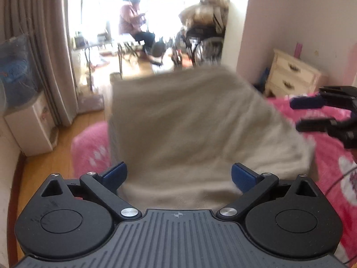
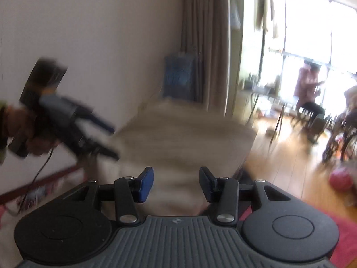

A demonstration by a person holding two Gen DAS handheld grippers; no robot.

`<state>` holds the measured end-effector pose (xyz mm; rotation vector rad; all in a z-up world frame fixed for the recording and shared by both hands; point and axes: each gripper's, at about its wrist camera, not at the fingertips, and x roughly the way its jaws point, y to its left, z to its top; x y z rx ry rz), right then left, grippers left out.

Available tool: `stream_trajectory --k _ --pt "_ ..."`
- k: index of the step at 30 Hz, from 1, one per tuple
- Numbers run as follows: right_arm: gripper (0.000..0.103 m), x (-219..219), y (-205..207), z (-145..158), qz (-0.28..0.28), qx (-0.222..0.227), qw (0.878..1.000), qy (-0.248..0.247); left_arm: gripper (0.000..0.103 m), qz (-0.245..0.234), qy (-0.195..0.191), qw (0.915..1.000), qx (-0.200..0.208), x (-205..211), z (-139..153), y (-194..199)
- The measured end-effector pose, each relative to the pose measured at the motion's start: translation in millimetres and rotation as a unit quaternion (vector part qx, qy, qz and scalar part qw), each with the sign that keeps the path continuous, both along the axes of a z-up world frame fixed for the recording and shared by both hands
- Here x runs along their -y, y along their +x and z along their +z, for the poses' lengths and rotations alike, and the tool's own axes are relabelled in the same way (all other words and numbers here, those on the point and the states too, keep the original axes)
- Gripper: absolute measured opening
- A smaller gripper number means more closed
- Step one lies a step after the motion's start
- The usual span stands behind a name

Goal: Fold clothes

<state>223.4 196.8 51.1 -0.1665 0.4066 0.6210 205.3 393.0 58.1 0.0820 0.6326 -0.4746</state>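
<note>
A beige garment (image 1: 189,122) lies folded into a rough block on the pink bedspread (image 1: 330,156), motion-blurred in both views. My left gripper (image 1: 178,176) is open wide at the garment's near edge, its blue pads apart on either side of the cloth. My right gripper (image 1: 312,114) is open too and hovers just off the garment's right side. In the right wrist view the garment (image 2: 178,138) stretches ahead of the right gripper (image 2: 176,184), whose pads stand apart over the cloth. The left gripper (image 2: 107,138), held in a hand (image 2: 20,129), is at the garment's left edge.
A cream nightstand (image 1: 292,76) stands against the pink wall beyond the bed. Wooden floor (image 1: 67,138) runs left of the bed, with a white cabinet (image 1: 33,125) and beige curtains (image 1: 44,44). A person (image 1: 133,24) sits in the bright far room near a wheelchair (image 1: 205,42).
</note>
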Motion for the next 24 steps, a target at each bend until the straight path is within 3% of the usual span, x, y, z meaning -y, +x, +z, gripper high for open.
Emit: stream_trajectory --k 3,6,10,11,13,15,16,19,22,24 --pt "0.048 -1 31 20 -0.019 0.002 1.0 0.019 0.102 0.01 -0.025 0.9994 0.02 -1 17 17" --pt "0.045 -18 69 20 -0.04 -0.003 0.999 0.008 0.102 0.048 -0.024 0.9985 0.011 20 14 59" --pt "0.042 -37 134 -13 -0.084 -0.065 0.994 -0.014 0.102 0.112 0.005 0.991 -0.072 40 -15 124" --pt "0.042 -38 141 -21 -0.095 -0.081 0.992 -0.011 0.103 0.12 -0.006 0.9878 -0.099 37 -23 134" --pt "0.042 -33 143 -20 -0.108 -0.101 0.989 0.007 0.103 0.134 -0.073 0.9778 -0.144 18 -29 142" --pt "0.042 -25 138 -10 -0.11 -0.108 0.988 0.028 0.098 0.157 -0.115 0.9698 -0.147 -1 -22 132" --pt "0.042 -18 129 -1 -0.106 -0.105 0.988 0.039 0.098 0.159 -0.119 0.9703 -0.138 -5 -16 120" --pt "0.042 7 87 26 -0.072 -0.095 0.991 0.06 0.099 0.134 -0.096 0.9814 -0.098 -3 1 72" --pt "0.043 26 32 44 -0.019 -0.093 0.994 0.048 0.1 0.108 -0.073 0.9898 -0.057 -1 18 23" --pt "0.043 29 4 46 0.014 -0.102 0.994 0.037 0.101 0.081 -0.033 0.9956 -0.033 18 21 -8"
